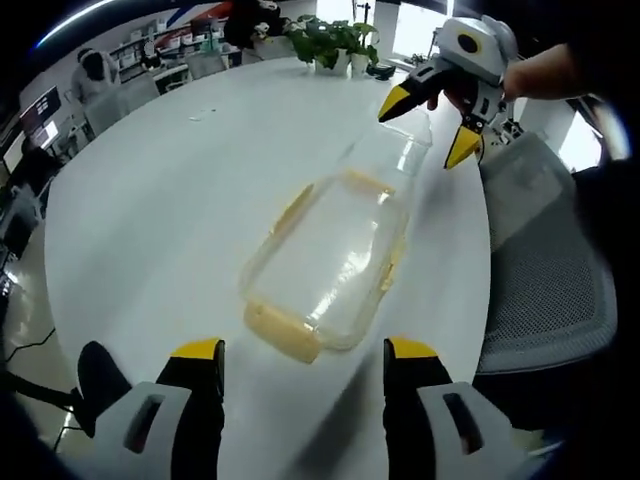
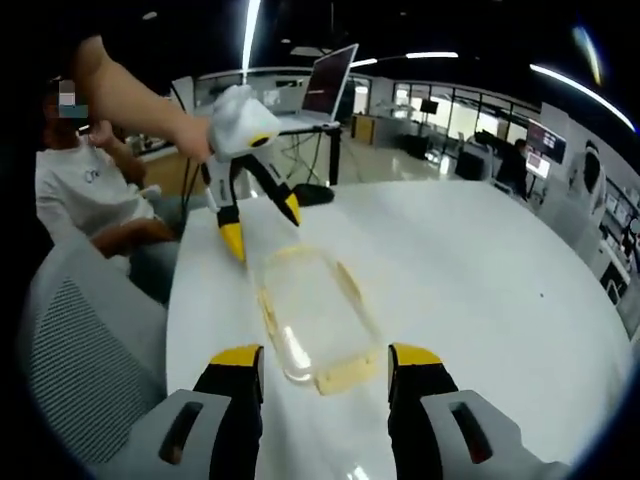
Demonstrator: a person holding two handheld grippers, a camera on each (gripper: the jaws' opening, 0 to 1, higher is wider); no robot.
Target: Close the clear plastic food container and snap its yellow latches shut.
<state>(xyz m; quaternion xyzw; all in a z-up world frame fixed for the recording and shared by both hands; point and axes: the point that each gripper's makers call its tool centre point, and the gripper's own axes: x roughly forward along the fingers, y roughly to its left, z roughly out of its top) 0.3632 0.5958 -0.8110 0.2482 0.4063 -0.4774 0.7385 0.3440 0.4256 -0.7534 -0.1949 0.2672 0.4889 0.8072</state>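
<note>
The clear plastic container (image 1: pixel 325 265) lies lengthwise in the middle of the white table, with yellow latches along its sides and ends. One end latch (image 1: pixel 283 335) sits just ahead of my left gripper (image 1: pixel 305 350), which is open. The far clear end reaches up between the spread jaws of my right gripper (image 1: pixel 428 128), held by a hand. In the right gripper view the container (image 2: pixel 310 310) has its near latch (image 2: pixel 343 375) between my open right gripper's (image 2: pixel 325 358) jaws. The left gripper (image 2: pixel 260 225) hangs open over the far end. I cannot tell whether the lid is seated.
The round white table (image 1: pixel 180 200) has a grey mesh chair (image 1: pixel 550 270) at its edge beside the container. A potted plant (image 1: pixel 335 40) stands at the far rim. A seated person (image 2: pixel 85 190) and a laptop on a stand (image 2: pixel 330 85) are behind the table.
</note>
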